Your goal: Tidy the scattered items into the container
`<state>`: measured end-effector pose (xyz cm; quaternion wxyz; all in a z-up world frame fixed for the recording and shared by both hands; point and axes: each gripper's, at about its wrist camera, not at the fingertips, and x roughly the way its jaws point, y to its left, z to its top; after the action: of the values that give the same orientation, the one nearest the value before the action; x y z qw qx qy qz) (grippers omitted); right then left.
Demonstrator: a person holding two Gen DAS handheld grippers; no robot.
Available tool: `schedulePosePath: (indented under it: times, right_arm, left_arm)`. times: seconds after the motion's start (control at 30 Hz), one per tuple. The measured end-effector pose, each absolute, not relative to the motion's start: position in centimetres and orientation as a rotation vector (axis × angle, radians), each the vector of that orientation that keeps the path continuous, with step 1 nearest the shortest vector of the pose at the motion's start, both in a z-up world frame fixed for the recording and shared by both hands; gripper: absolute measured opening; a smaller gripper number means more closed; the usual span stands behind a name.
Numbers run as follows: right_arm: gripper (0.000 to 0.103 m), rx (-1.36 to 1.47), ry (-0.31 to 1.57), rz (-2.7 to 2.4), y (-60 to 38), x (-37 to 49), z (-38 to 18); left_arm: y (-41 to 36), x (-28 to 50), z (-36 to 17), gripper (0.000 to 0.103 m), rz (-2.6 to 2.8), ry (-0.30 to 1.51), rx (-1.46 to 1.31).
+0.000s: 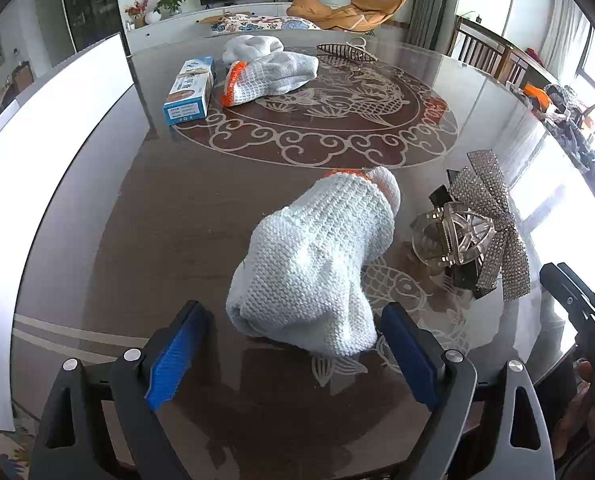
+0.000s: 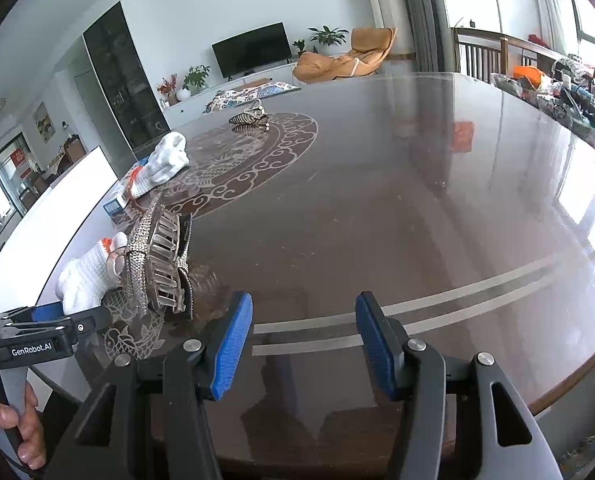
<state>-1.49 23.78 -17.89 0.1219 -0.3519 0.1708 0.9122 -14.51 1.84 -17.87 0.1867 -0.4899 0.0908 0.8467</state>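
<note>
Glove (image 1: 317,264) lies lengthwise, orange cuff pointing away (both tongs (image 1: 293,344) (image 2: 303,344) spread, empty)

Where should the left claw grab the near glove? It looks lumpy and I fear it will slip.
Grip the near glove across its bunched body, at the end nearest the claw, coming from above and behind as the left claw now points. That end lies between the open pads, the knit is thick there and should squash into a firm hold; the orange cuff is at the far end.
</note>
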Motion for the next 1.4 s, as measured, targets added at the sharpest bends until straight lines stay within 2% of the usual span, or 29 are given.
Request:
schedulePosePath:
  times: [0.17,0.3,0.37,0.47,0.63,0.83,1.27,1.3,1.33,1.37,1.4]
  right_arm:
    - [0.061,-0.995,0.546,2.686,23.7,-1.3,-18.1]
    - [0.062,-0.991,0.518,2.693,23.3,-1.4,-18.1]
    - [0.064,-1.002,0.572,2.751,23.2,-1.3,-18.0]
    - [0.064,-1.025,0.509,2.869,21.1,-1.5,-17.5]
    - [0.064,-1.026,0.309,3.001,17.3,-2.5,-16.6]
    - [0.064,-1.065,0.242,3.031,15.7,-5.1,-16.7]
    - [0.062,-1.152,0.214,2.978,15.5,-10.2,-17.6]
    - [0.060,-1.159,0.229,2.973,15.8,-10.3,-17.5]
    - [0.057,-1.163,0.240,2.967,16.0,-10.3,-17.4]
    - [0.056,-1.162,0.248,2.962,16.1,-10.3,-17.3]
    - [0.053,-1.154,0.254,2.959,16.3,-10.1,-17.0]
  left_arm:
    - [1.5,-14.4,-17.8,0.090,2.359,0.250,-1.350]
    - [0.7,-14.2,-17.6,0.091,2.321,0.178,-1.303]
    - [0.8,-14.2,-17.4,0.090,2.310,0.174,-1.283]
    - [1.0,-14.2,-17.0,0.090,2.299,0.181,-1.252]
    - [2.9,-14.4,-16.1,0.090,2.340,0.360,-1.164]
    - [3.7,-15.8,-16.7,0.090,2.327,0.450,-1.160]
    - [2.5,-17.8,-18.2,0.090,2.295,0.349,-1.237]
    - [2.5,-17.7,-18.1,0.088,2.276,0.337,-1.231]
    - [2.4,-17.6,-18.0,0.080,2.261,0.319,-1.222]
    - [2.4,-17.4,-17.9,0.070,2.257,0.307,-1.215]
    - [2.4,-17.3,-17.7,0.052,2.254,0.304,-1.216]
